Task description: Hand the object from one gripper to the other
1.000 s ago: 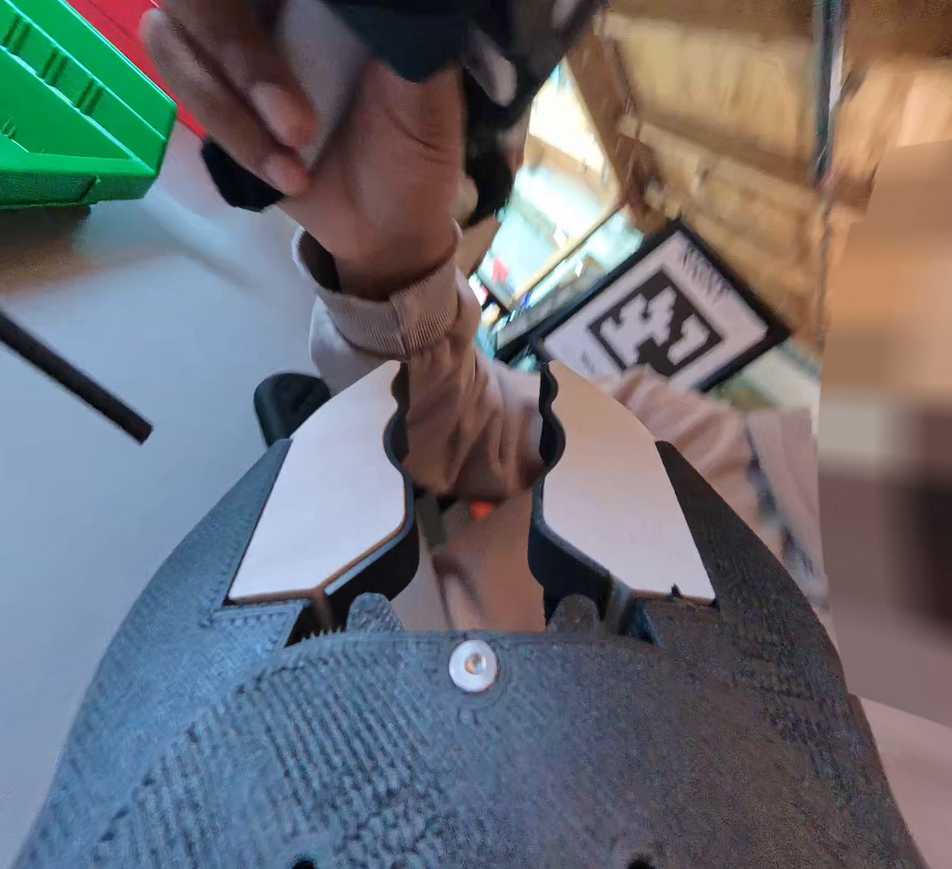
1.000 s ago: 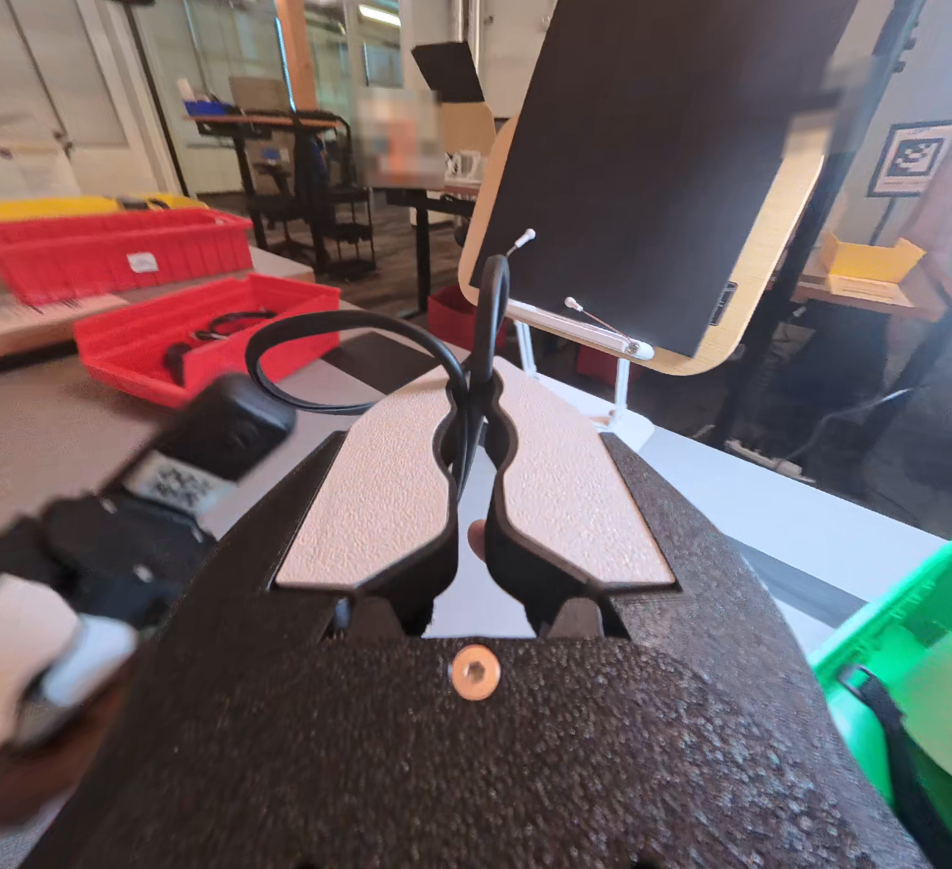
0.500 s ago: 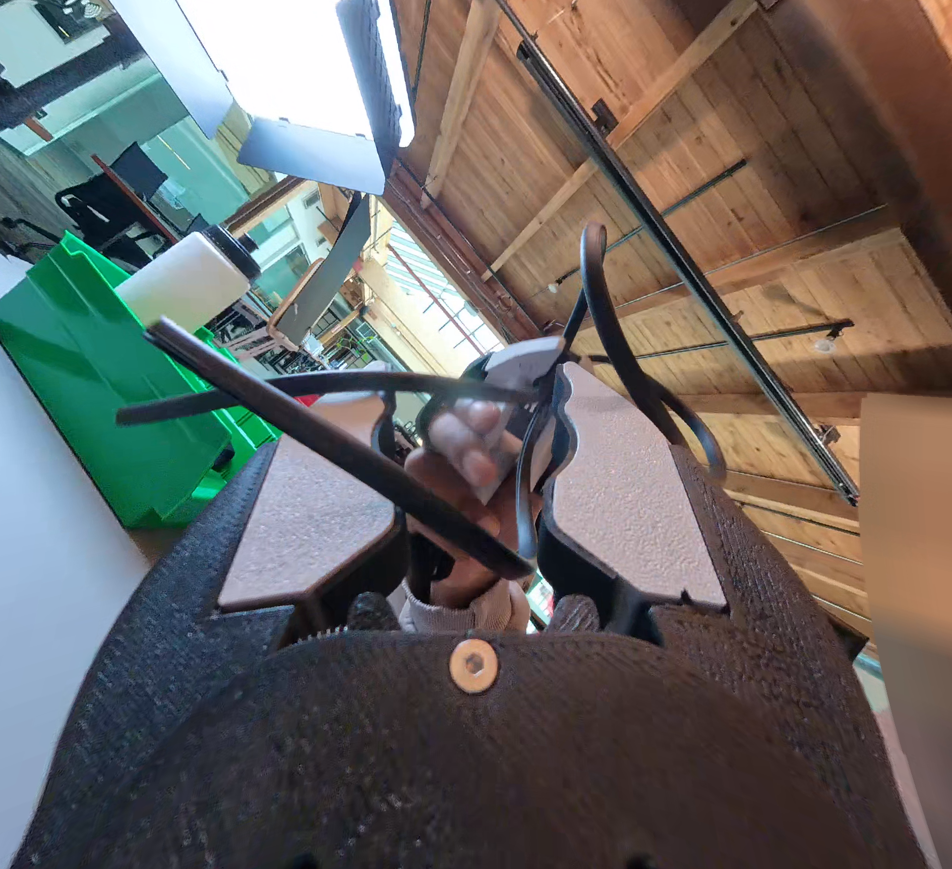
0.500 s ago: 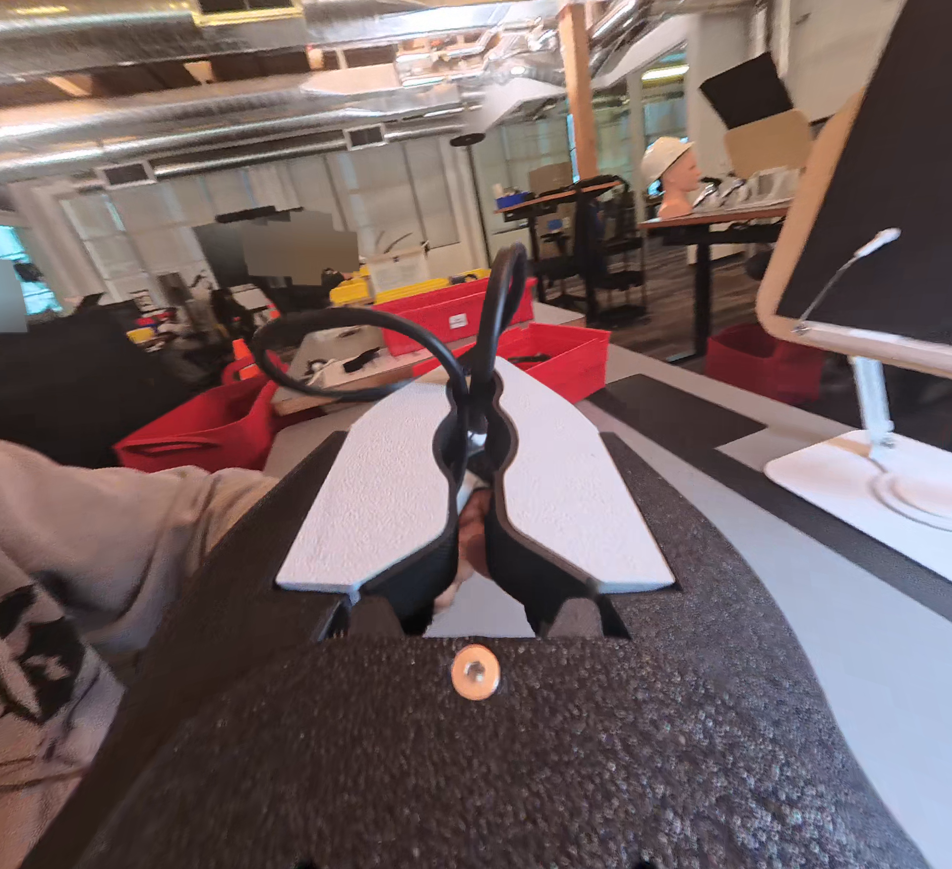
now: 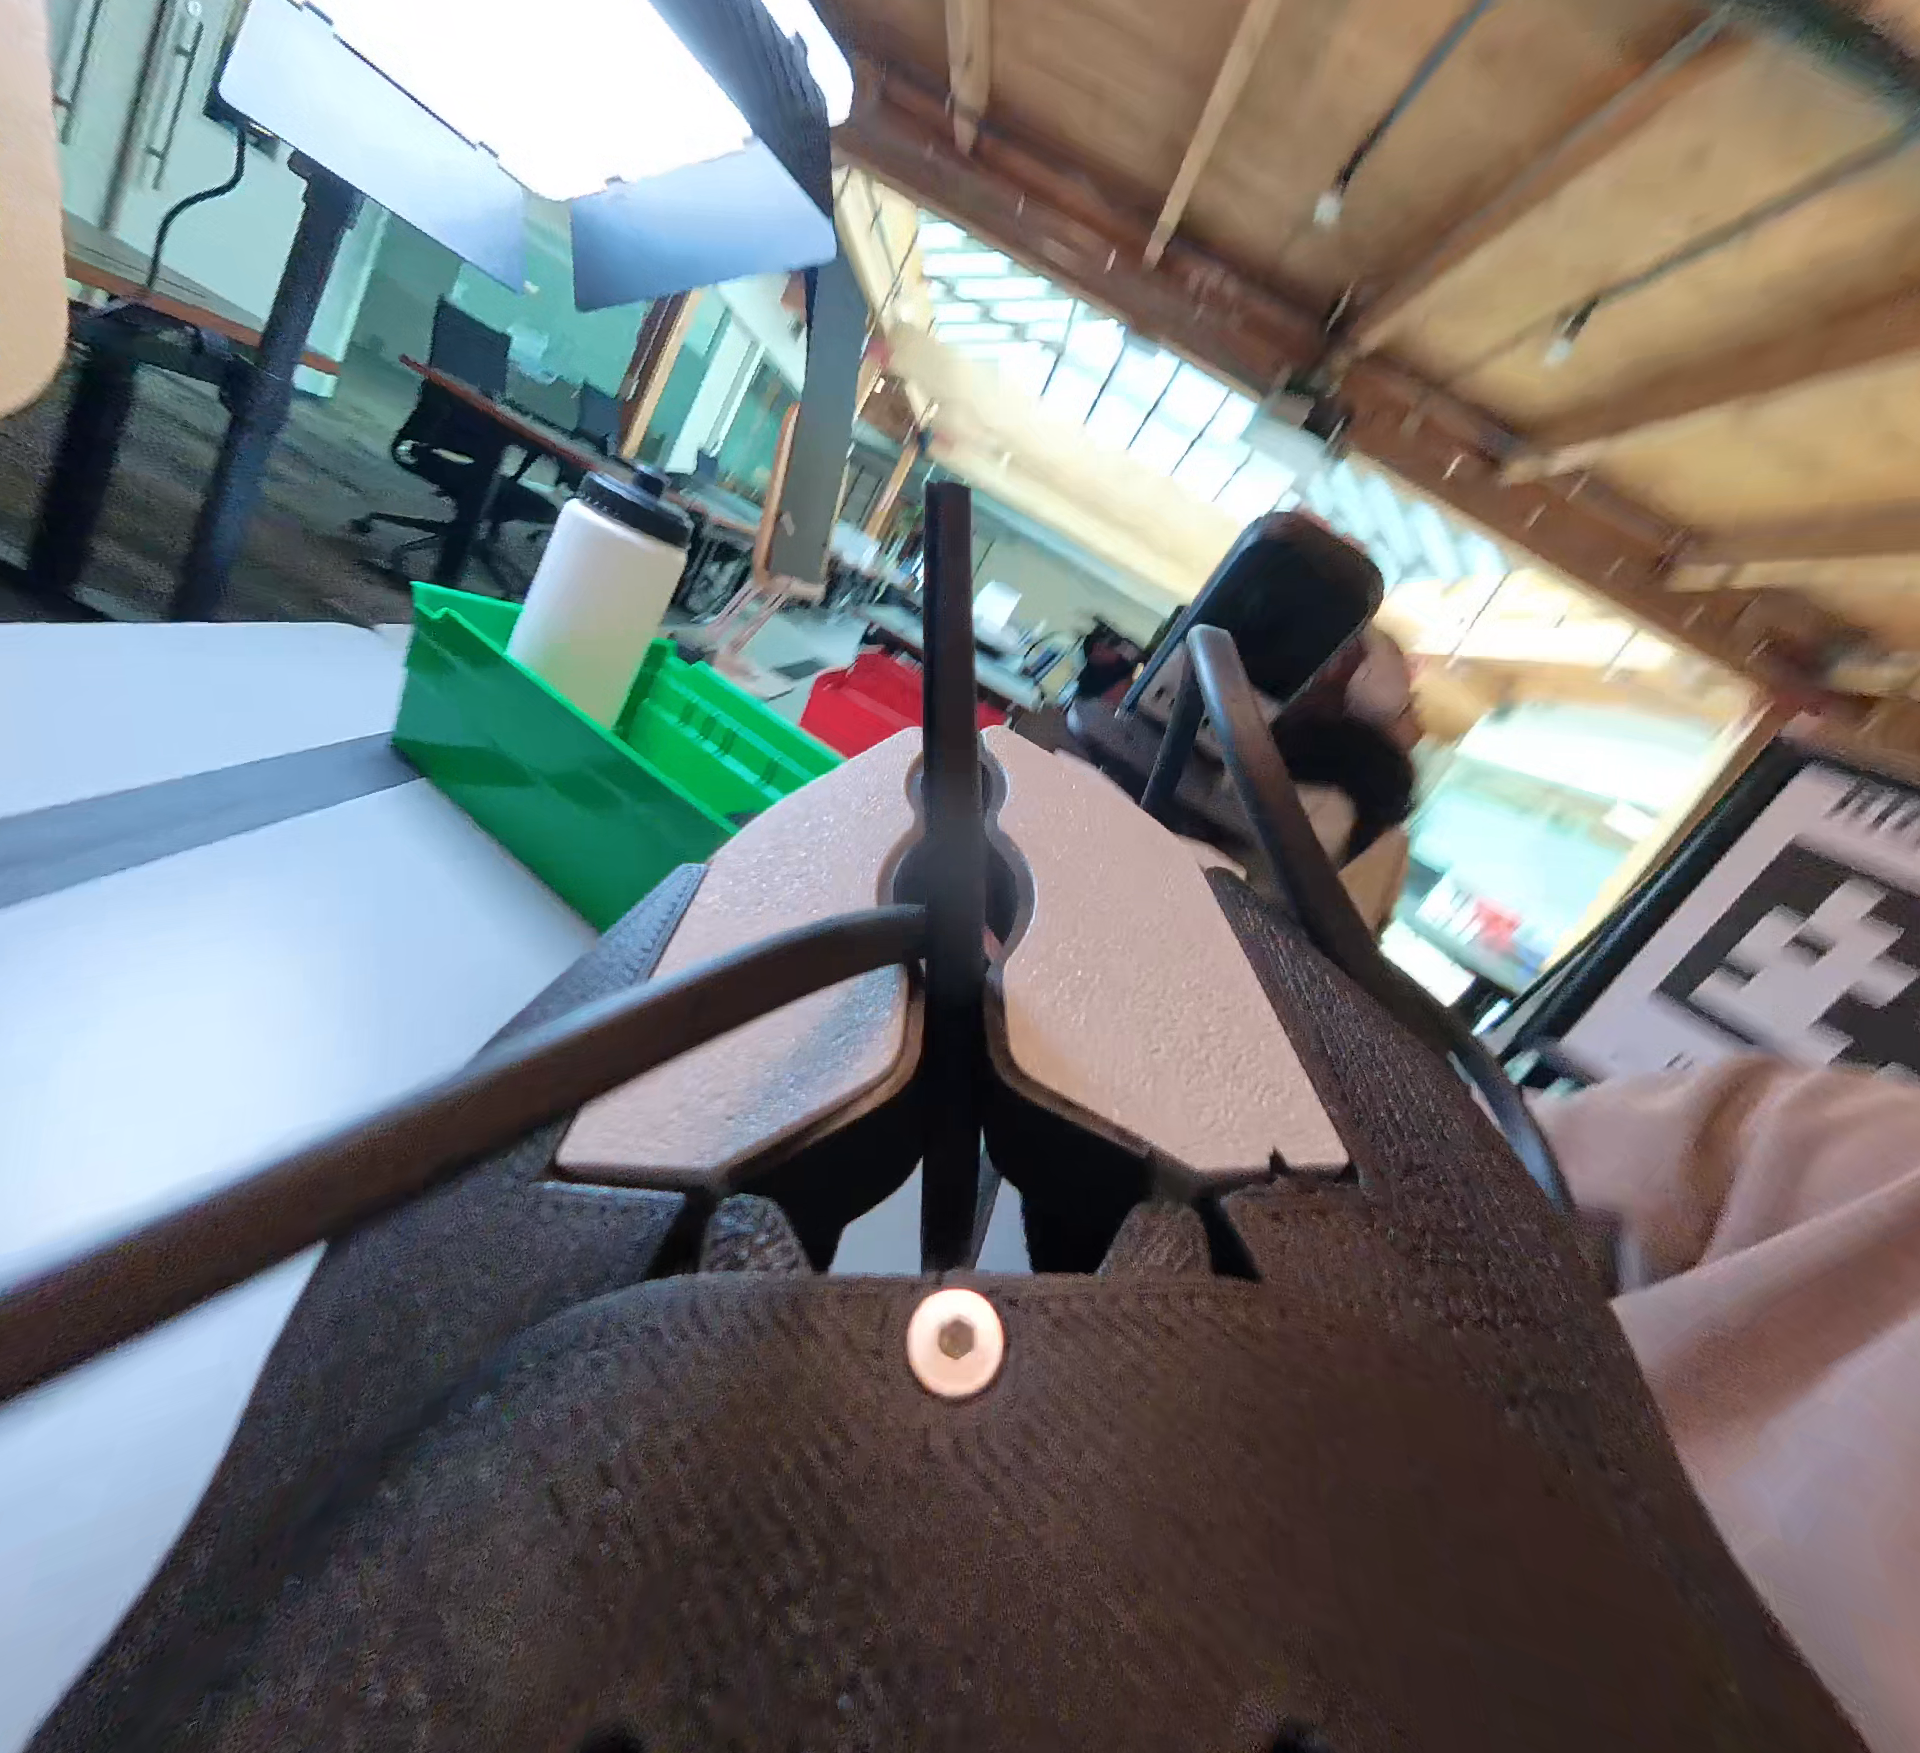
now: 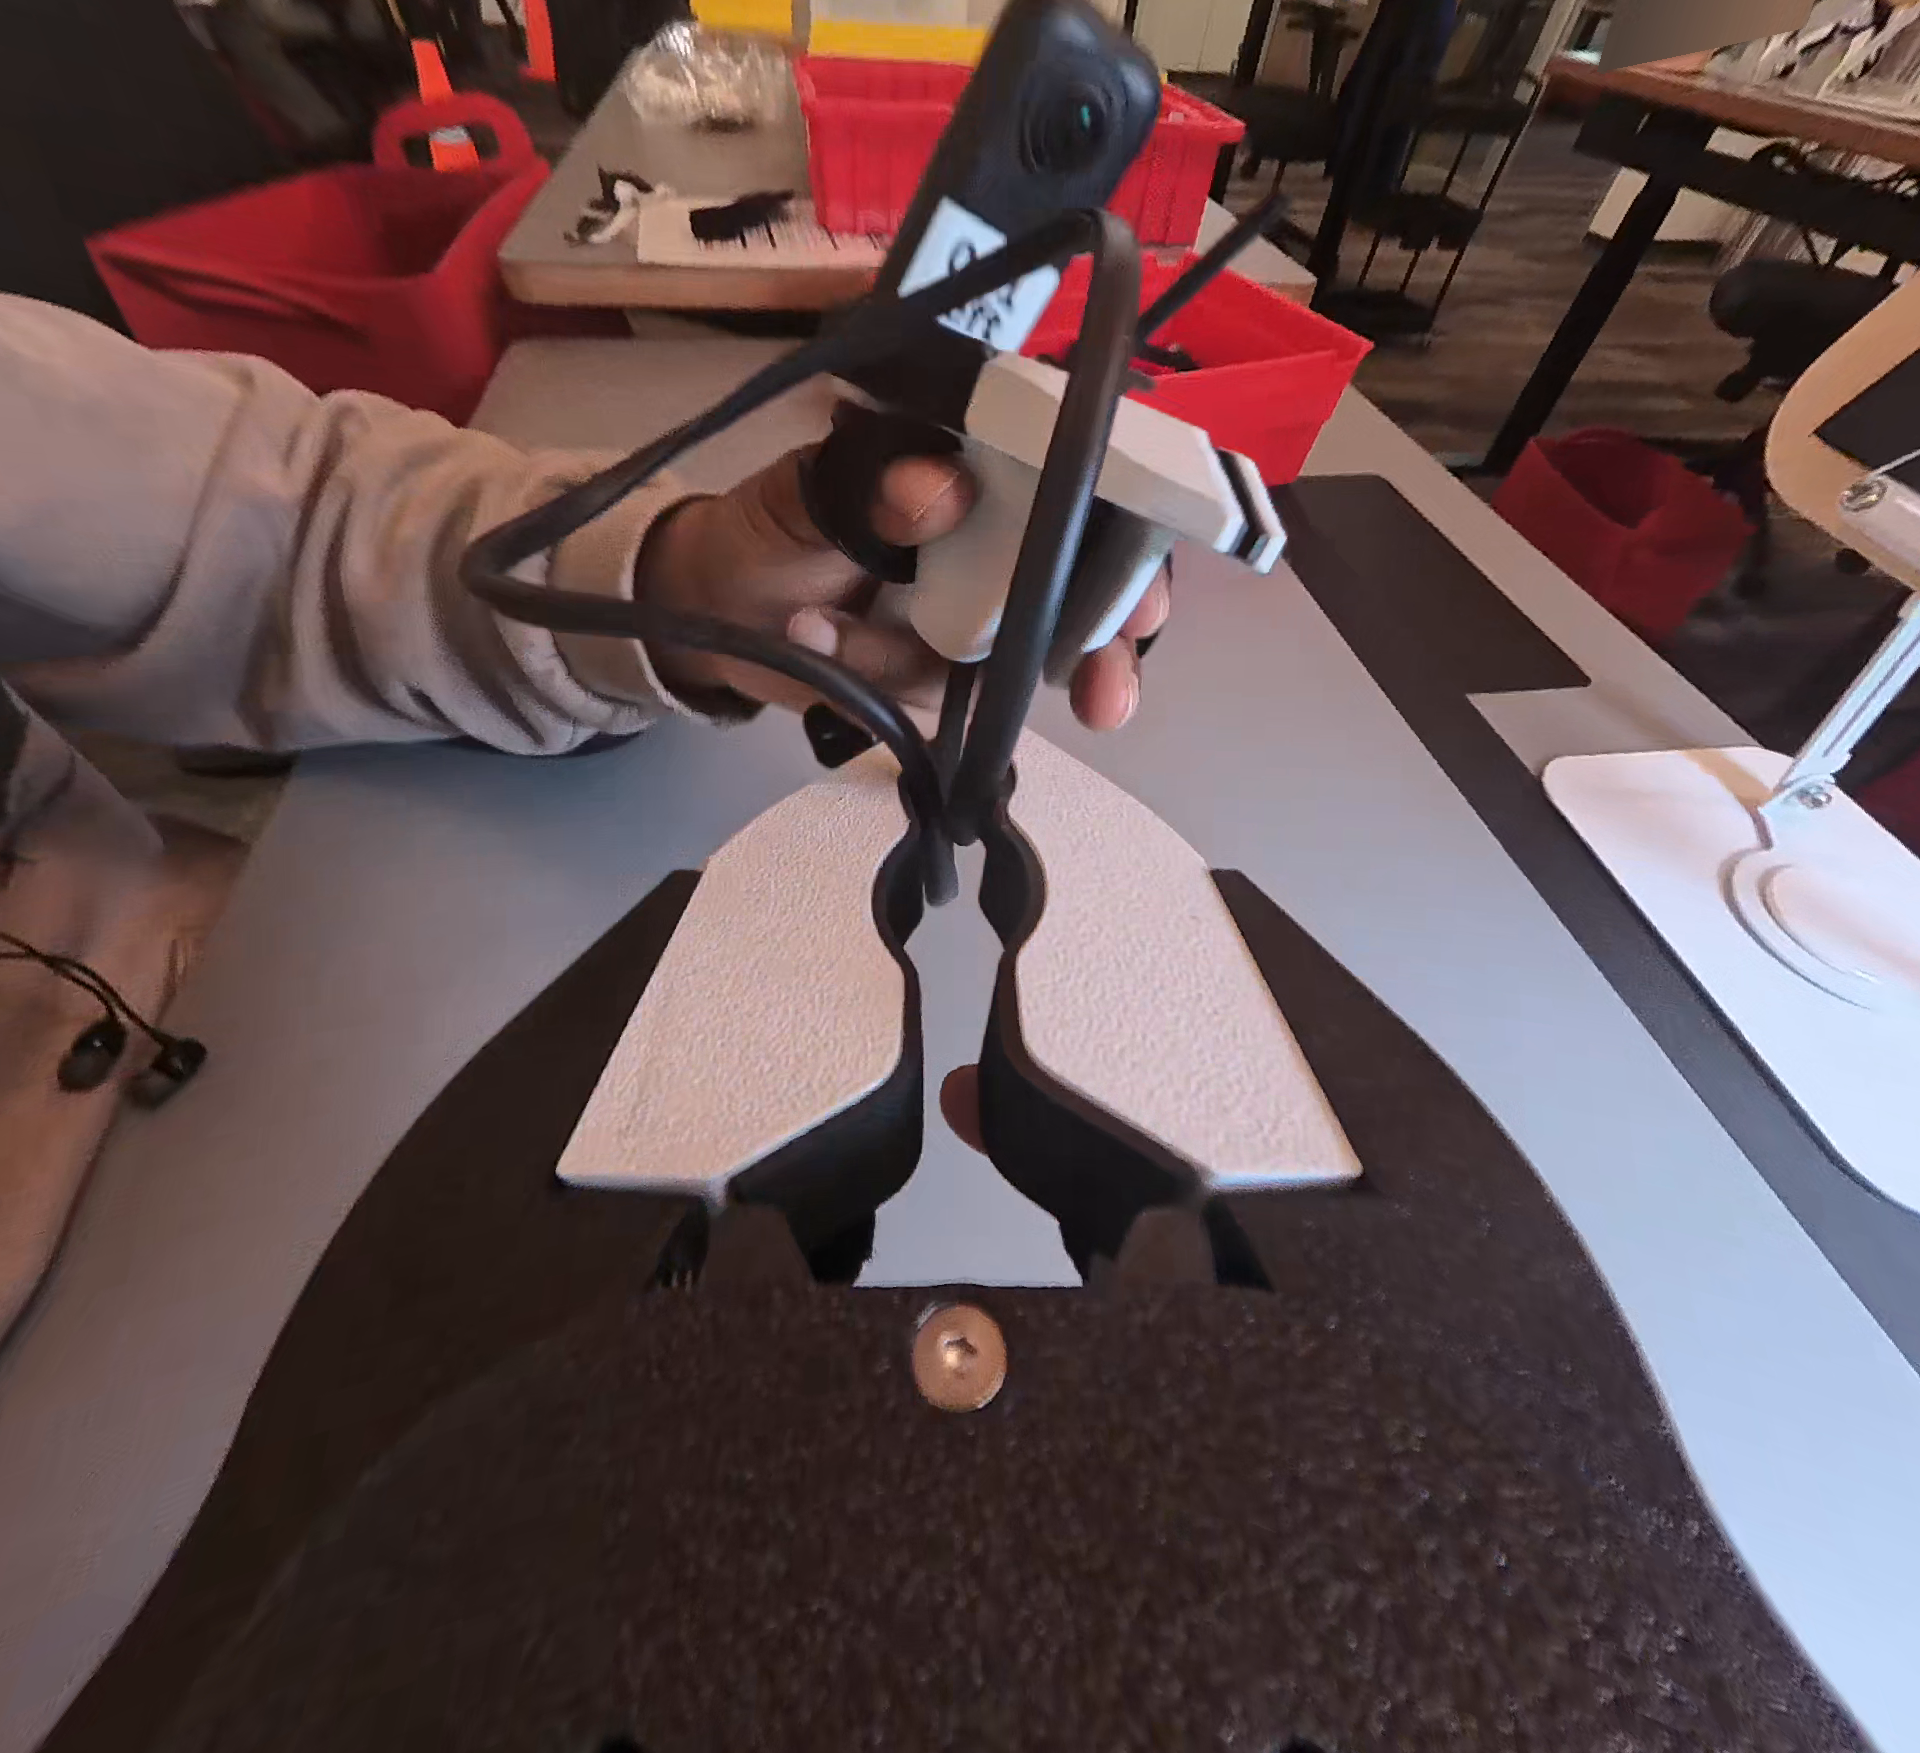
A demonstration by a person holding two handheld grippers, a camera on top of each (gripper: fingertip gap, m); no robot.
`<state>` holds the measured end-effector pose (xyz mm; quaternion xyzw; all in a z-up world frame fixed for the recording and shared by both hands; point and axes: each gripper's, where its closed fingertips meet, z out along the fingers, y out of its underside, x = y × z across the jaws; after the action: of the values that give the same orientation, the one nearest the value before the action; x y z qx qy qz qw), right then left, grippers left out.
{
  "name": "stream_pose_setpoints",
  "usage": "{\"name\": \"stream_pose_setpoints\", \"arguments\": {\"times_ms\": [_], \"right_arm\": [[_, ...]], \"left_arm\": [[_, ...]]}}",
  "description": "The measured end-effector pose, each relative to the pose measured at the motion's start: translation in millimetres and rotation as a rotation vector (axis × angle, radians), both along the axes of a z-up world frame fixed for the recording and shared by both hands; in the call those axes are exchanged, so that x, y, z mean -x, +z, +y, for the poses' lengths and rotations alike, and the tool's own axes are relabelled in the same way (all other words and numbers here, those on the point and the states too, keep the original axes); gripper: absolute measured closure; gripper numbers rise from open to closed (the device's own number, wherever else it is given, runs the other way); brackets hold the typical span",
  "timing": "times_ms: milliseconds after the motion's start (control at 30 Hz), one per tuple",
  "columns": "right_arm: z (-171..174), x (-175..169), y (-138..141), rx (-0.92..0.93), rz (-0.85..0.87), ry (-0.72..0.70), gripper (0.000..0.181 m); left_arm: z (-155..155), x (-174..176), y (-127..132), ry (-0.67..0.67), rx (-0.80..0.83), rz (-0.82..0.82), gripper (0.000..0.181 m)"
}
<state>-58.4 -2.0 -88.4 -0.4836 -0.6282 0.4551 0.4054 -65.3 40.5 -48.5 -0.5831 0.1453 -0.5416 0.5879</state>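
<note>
Gripping 1 thin black rubbery cable (image 6: 1049, 498), both the left gripper (image 5: 951, 773) and right gripper (image 6: 961, 820) clamp it; judged best, release right only once left's hold feels firm.

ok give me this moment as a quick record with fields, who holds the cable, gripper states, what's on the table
object: black cable, looped
left hand-held gripper: shut on the cable
right hand-held gripper: shut on the cable
handover stage: both grip it, not yet released
person's hand: on the left gripper's handle
table: green bin with a white bottle behind it
also on table: white stand base
</note>
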Motion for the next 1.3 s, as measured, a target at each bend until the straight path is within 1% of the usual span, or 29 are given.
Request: {"name": "stream_pose_setpoints", "arguments": {"times_ms": [100, 200, 333, 433, 533, 600, 667, 700, 767, 900, 967, 1067, 1100, 1133, 1200, 1233, 1267, 1300], "right_arm": [[2.5, -4.0, -6.4, -0.019, -0.038, 0.004, 0.173], [6.0, -9.5, -13.6, -0.074, -0.094, -0.003, 0.169], [11.6, -14.9, -16.1, -0.13, -0.128, -0.025, 0.161], [16.0, -20.6, -15.1, -0.166, -0.152, -0.047, 0.153], [15.9, -19.1, -12.7, -0.204, -0.142, -0.066, 0.146], [9.9, -12.0, -18.2, -0.229, -0.156, -0.057, 0.133], [1.6, -3.4, -29.6, -0.257, -0.188, -0.035, 0.119], [-1.7, 1.3, -34.3, -0.265, -0.194, -0.029, 0.115], [-6.8, 11.6, -37.8, -0.275, -0.162, -0.025, 0.114], [-20.5, 27.5, -43.5, -0.217, -0.099, 0.008, 0.117], [-25.1, 30.6, -46.1, -0.233, -0.086, 0.02, 0.133], [-35.5, 30.1, -36.7, -0.175, -0.023, 0.071, 0.158], [-37.5, 28.9, -34.8, -0.151, -0.018, 0.087, 0.162], [-38.0, 27.8, -33.7, -0.139, -0.013, 0.094, 0.169], [-37.0, 27.3, -30.6, -0.146, 0.016, 0.093, 0.181], [-40.4, 26.4, -29.6, -0.147, 0.026, 0.114, 0.181], [-46.7, 25.0, -28.9, -0.146, 0.03, 0.146, 0.174], [-51.8, 24.8, -30.3, -0.14, 0.012, 0.165, 0.154]], "left_arm": [[-3.8, -8.1, -8.1, 0.05, -0.099, 0.261, 0.177], [-6.6, -7.4, -8.7, 0.113, -0.188, 0.459, 0.178], [-6.3, 1.2, -12.3, 0.183, -0.259, 0.67, 0.178], [-7.3, 4.1, -16.5, 0.194, -0.291, 0.775, 0.178], [-14.2, -3.7, -16.2, 0.139, -0.302, 0.761, 0.176], [-19.3, -11.4, -16.9, 0.1, -0.311, 0.752, 0.176], [-25.4, -18.6, -15.2, 0.065, -0.325, 0.736, 0.176], [-29.1, -22.1, -13.8, 0.042, -0.327, 0.725, 0.178], [-37.3, -28.6, -9.3, -0.001, -0.339, 0.694, 0.176], [-57.8, -42.4, 4.3, -0.112, -0.355, 0.587, 0.178], [-68.5, -47.8, 10.9, -0.176, -0.359, 0.531, 0.178], [-84.5, -51.3, 21.4, -0.277, -0.365, 0.444, 0.178], [-88.5, -51.2, 25.6, -0.3, -0.368, 0.411, 0.177], [-91.9, -50.7, 29.6, -0.319, -0.369, 0.38, 0.178], [-98.9, -50.8, 35.9, -0.368, -0.363, 0.322, 0.177], [-101.4, -51.0, 38.1, -0.385, -0.363, 0.3, 0.178], [-103.8, -51.4, 39.8, -0.398, -0.367, 0.283, 0.178], [-105.4, -51.8, 40.6, -0.41, -0.367, 0.272, 0.178]]}}
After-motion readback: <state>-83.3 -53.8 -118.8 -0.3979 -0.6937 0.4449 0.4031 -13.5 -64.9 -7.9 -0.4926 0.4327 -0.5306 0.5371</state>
